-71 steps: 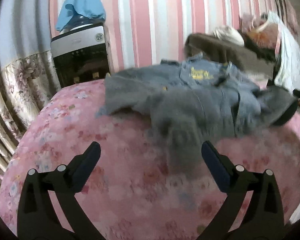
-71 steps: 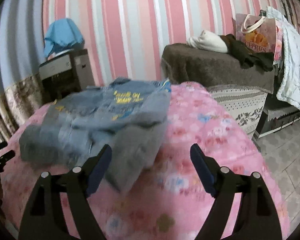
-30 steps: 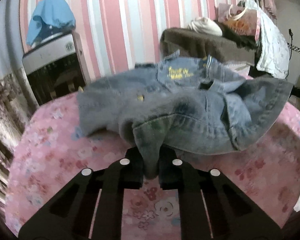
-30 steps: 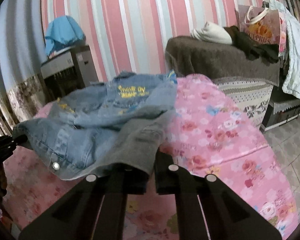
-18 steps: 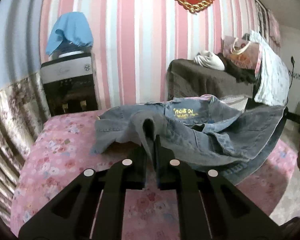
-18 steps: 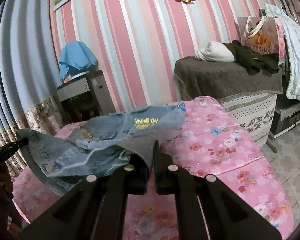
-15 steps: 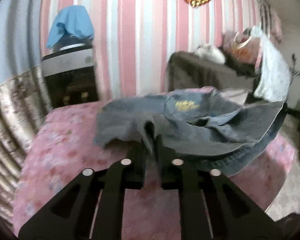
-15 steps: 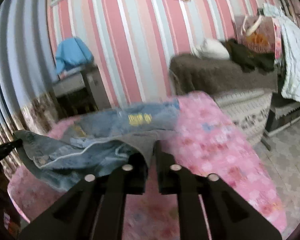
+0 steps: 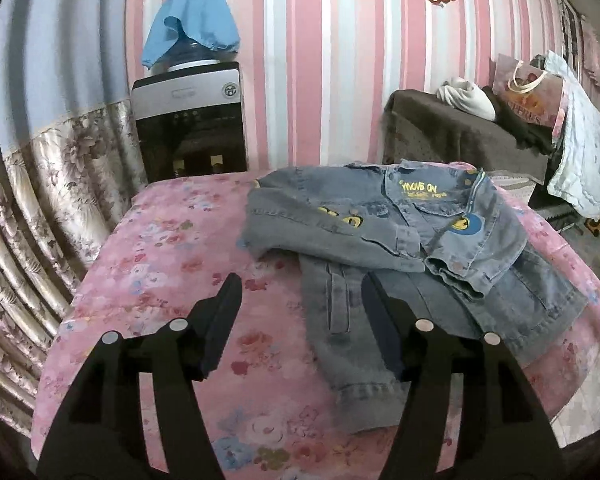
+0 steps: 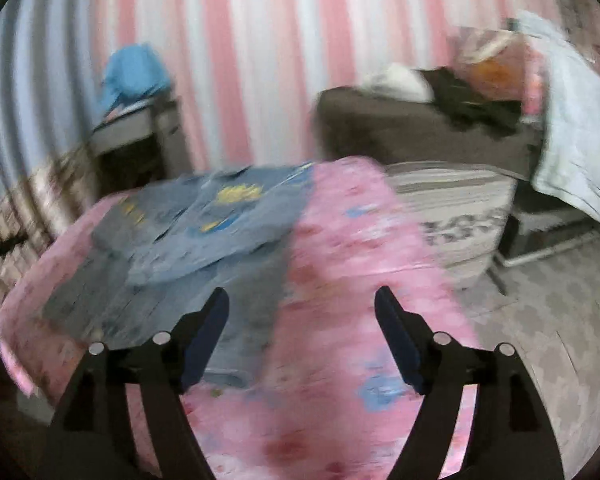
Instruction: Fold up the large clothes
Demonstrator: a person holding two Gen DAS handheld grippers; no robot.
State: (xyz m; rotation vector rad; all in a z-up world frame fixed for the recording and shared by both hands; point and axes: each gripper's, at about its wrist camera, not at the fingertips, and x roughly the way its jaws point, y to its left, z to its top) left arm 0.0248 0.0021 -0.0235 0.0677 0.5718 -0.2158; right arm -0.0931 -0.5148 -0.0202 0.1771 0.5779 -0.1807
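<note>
A blue denim jacket (image 9: 384,236) with yellow lettering lies on the pink floral table (image 9: 172,248), its sleeves folded in over the front and its hem toward me. My left gripper (image 9: 300,296) is open and empty, just above the jacket's near left edge. In the blurred right wrist view the jacket (image 10: 204,232) lies left of centre on the table (image 10: 340,248). My right gripper (image 10: 302,312) is open and empty, beside the jacket's near right corner.
A water dispenser (image 9: 188,124) with a blue cloth on top stands behind the table at the left. A brown covered bench (image 9: 456,140) with clothes and a bag stands at the back right. Floral curtains (image 9: 32,208) hang at the left.
Both grippers were shut on the jacket's hem and held it up. Now both are open, and the jacket lies spread flat on the table.
</note>
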